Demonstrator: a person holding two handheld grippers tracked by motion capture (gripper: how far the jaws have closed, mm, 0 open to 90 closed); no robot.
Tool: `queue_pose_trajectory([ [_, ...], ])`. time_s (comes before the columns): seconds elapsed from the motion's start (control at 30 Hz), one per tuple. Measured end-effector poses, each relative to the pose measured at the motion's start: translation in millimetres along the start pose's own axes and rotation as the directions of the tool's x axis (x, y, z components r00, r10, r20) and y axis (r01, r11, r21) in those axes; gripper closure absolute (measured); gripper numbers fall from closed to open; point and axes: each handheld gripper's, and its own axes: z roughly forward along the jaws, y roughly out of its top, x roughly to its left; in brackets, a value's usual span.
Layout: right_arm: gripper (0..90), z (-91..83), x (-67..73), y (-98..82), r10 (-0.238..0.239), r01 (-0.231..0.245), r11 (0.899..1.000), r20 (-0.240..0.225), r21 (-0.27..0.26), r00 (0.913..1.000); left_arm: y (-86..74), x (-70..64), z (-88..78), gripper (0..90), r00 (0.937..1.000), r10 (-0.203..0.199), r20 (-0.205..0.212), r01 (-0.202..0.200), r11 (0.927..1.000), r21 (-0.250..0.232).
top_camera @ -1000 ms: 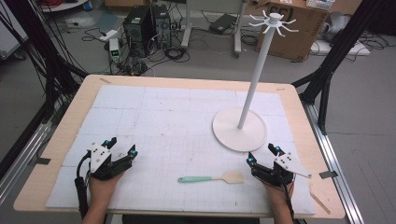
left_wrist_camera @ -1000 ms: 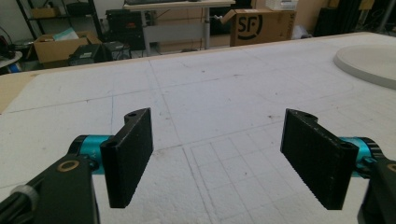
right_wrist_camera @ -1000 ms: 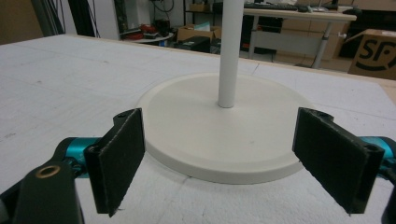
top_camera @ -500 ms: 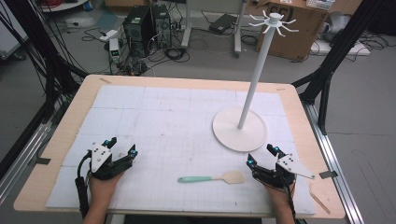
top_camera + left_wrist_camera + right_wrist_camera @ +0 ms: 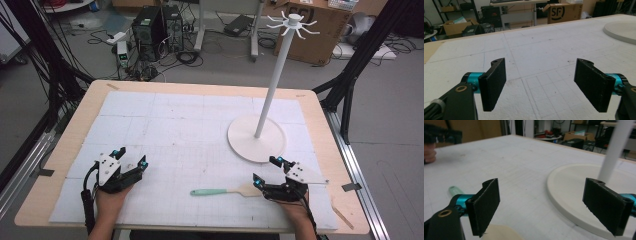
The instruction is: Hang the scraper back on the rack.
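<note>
A spatula with a teal handle and a pale wooden head lies flat near the table's front edge. My right gripper stands open just right of its head. In the right gripper view the head lies low by the left jaw and the handle tip shows behind it. A white hook stand rises from a round base beyond this gripper. My left gripper rests open at the front left, with nothing between its jaws.
The table is covered by a white gridded mat with a bare wooden border. The stand's base shows far right in the left gripper view. Computers, cables and boxes lie on the floor behind the table.
My right gripper has shifted slightly left and nearer, closer to the spatula's head. The left gripper and the spatula have stayed put.
</note>
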Motion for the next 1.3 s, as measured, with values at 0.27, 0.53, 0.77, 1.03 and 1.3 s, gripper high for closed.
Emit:
queue_pose_trajectory([
  [0.27,20.0,17.0,10.4,0.6,-0.051,0.059,0.996,-0.121,0.063,0.9914,-0.3,-0.3,-0.9,26.3,0.9999,0.006,0.008,-0.006,0.9999,-0.01],
  [0.53,22.0,19.7,6.0,0.6,0.002,0.009,0.999,-0.199,0.053,0.9801,0.0,1.5,-0.1,26.6,0.9999,-0.005,0.016,0.005,1.0,-0.003],
  [0.77,18.8,26.4,5.1,1.0,-0.032,0.08,0.975,-0.226,0.205,0.9737,-0.2,0.9,-0.6,26.6,0.9998,-0.002,0.021,0.002,1.0,-0.007],
  [1.03,22.5,32.1,17.4,5.4,-0.101,0.18,0.965,-0.365,0.19,0.9253,-0.5,-0.5,-1.5,26.6,0.9998,0.009,0.016,-0.008,0.9998,-0.02],
  [1.3,33.6,43.4,21.2,6.4,-0.136,0.258,0.938,-0.439,0.231,0.8881,-0.4,0.1,-1.3,26.6,0.9998,0.009,0.019,-0.009,0.9999,-0.014],
])
